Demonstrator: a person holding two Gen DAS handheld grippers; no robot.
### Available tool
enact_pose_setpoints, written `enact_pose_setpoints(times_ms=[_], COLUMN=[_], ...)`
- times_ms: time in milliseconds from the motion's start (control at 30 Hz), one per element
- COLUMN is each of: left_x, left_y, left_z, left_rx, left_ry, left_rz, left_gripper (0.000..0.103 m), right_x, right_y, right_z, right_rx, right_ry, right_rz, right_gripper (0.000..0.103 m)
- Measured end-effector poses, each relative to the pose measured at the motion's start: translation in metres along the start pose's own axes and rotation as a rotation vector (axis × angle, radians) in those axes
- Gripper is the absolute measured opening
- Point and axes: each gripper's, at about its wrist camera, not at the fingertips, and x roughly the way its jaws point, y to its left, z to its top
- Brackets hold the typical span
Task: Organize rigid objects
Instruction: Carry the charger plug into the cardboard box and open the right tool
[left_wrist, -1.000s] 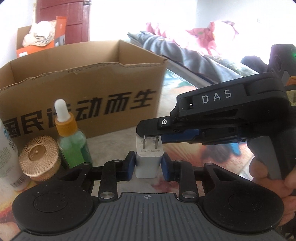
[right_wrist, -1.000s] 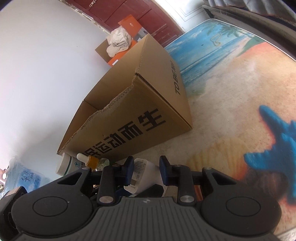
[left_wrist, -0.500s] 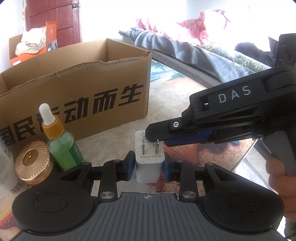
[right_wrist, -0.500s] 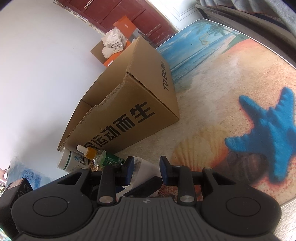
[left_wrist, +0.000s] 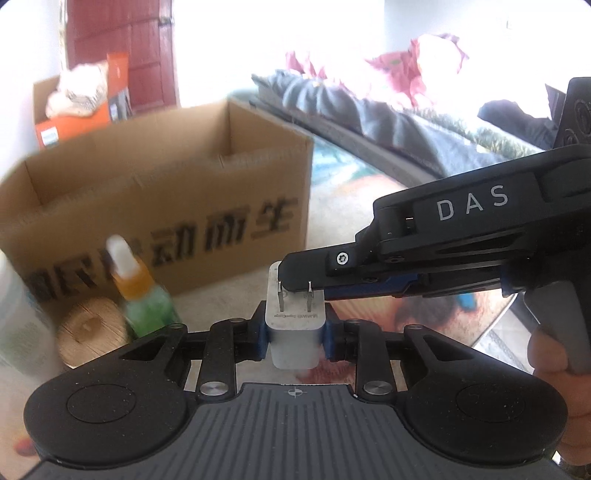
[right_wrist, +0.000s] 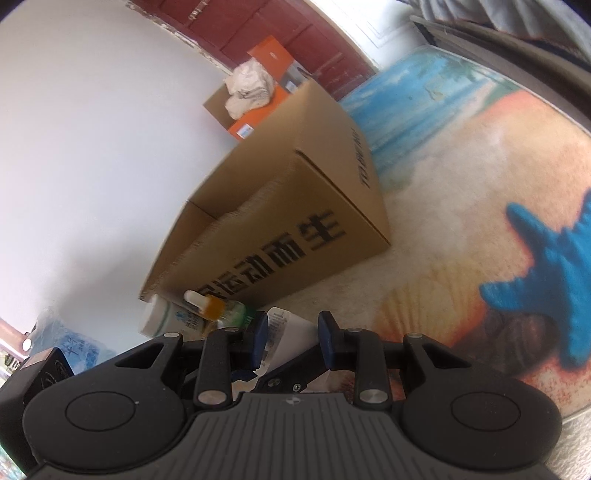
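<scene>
Left tongs (left_wrist: 295, 338) pinch boxy white charger (left_wrist: 294, 332); right tongs (right_wrist: 289, 334) spread around it

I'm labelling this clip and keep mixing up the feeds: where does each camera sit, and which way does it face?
Left wrist: sits behind the left tongs, facing the cardboard box; they clamp a white charger. The right tongs and the person's right hand reach in from the right.
Right wrist: sits behind the right tongs, tilted, facing the box's corner and the beach-print mat; their fingers straddle the charger.
Shared: box, charger, dropper bottle.
</scene>
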Motion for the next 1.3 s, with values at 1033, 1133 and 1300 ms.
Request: enact_pose_setpoints(times_ms=[1033, 1133, 1300], left_x=[0.099, 0.11, 0.117], left_y=[0.158, 0.166, 0.175], left_z=[0.124, 0.121, 0.119], left_rx=[-0.195, -0.213, -0.226], left_ry=[0.45, 0.503, 0.525], left_rz=[-0.029, -0.013, 0.013], left_gripper=[0.026, 0.026, 0.026], right_x=[0.21, 0.227, 0.239], right_y=[0.049, 0.047, 0.048], right_z=[0.164, 0.161, 0.156], right_rx=[-0.063, -0.051, -0.062], right_ry=[0.446, 0.485, 0.503], right_rz=[-0.05, -0.058, -0.063], right_gripper=[0.032, 0.032, 0.033])
